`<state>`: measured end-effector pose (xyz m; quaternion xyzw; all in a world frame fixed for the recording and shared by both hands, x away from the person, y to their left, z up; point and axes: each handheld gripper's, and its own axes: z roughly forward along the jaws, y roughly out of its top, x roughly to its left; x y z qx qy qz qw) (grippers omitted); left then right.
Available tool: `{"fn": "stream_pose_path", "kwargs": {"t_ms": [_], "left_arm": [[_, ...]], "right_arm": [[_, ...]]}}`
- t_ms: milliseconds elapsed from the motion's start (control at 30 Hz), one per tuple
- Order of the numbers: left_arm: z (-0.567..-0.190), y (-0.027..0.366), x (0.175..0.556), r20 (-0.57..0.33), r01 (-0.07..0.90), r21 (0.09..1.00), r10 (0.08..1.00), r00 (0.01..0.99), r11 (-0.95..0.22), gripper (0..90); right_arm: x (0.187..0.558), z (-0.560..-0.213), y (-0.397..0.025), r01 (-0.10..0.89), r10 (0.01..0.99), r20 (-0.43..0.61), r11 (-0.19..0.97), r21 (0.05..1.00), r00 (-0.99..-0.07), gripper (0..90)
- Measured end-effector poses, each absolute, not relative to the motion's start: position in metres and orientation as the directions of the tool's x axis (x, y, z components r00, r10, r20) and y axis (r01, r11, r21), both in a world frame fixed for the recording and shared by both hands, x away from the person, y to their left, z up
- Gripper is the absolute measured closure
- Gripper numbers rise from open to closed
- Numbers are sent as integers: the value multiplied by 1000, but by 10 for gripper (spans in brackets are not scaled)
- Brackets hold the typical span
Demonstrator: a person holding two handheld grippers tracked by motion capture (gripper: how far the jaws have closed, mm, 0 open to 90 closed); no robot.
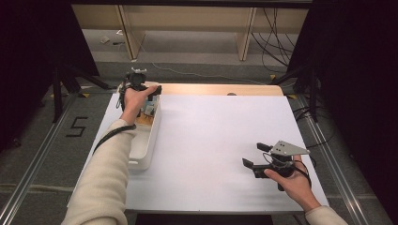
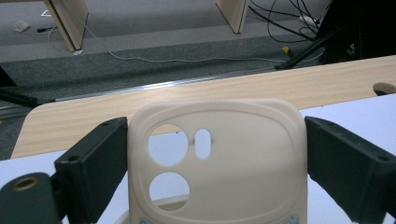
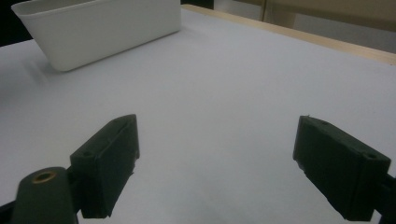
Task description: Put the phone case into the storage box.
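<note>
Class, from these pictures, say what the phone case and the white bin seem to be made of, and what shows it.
Phone case: probably soft silicone or rubbery plastic; cream, matte, with rounded moulded edges and smooth camera cut-outs. White bin: likely rigid moulded plastic; smooth, faintly glossy walls with a thin even rim.

A person's left arm, in a cream sleeve, stretches forward from the near edge, the wrist straight and the hand wrapped around the left claw [image 1: 149,93], which is held far out ahead of the body. In the left gripper view its two black jaws stand upright and press against the sides of a cream phone case [image 2: 217,158] clamped between them. The right hand [image 1: 288,180] sits low and close to the body, well apart from the left claw, gripping the right claw [image 1: 256,154] from behind with its grey plate on top. Its jaws stand wide apart with nothing between them, pointing toward the left.
</note>
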<state>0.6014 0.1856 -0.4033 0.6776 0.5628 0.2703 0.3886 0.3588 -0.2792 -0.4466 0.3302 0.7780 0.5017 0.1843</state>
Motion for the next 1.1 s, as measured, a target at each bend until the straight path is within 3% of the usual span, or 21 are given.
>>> {"fn": "stream_pose_path", "kwargs": {"t_ms": [1100], "left_arm": [[-403,191,592,-75,564,821,965,253,-84,81]], "right_arm": [[359,-447,-279,333,700,46,280,901,-713,155]]}}
